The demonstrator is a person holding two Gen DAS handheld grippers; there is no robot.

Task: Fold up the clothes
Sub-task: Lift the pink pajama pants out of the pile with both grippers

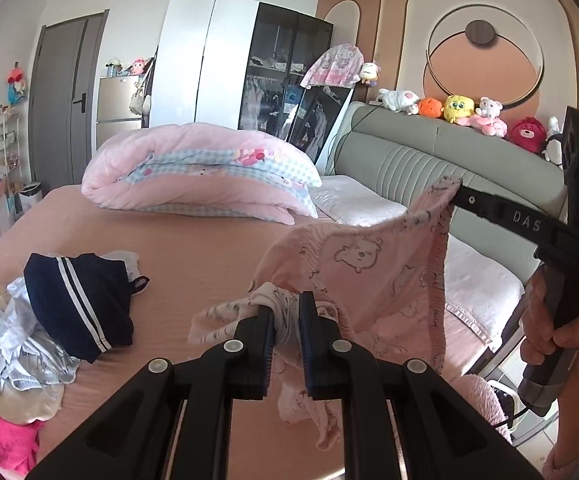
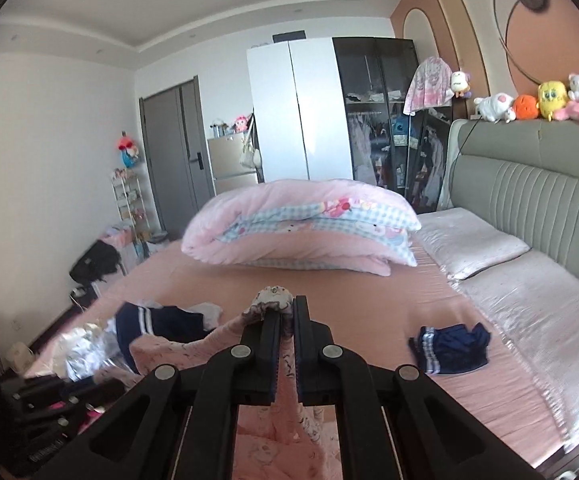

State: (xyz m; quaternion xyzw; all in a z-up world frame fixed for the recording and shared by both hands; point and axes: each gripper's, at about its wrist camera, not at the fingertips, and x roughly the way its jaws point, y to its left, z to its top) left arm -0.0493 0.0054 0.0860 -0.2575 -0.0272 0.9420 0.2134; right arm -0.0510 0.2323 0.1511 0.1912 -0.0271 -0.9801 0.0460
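A pink garment point(image 1: 373, 264) printed with cartoon bears hangs in the air above a pink bed point(image 1: 193, 248), stretched between two claws. The left claw point(image 1: 285, 320) is clenched on a bunched edge of the cloth. The right claw point(image 2: 285, 316) is clenched on another edge, held higher, with a hand point(image 1: 553, 320) gripping its handle. On the bed to the left lies a pile of unfolded clothes point(image 1: 49, 320). A navy striped garment point(image 2: 449, 346) lies folded near the white pillows point(image 2: 473, 240). A folded pink quilt point(image 1: 201, 172) sits beyond.
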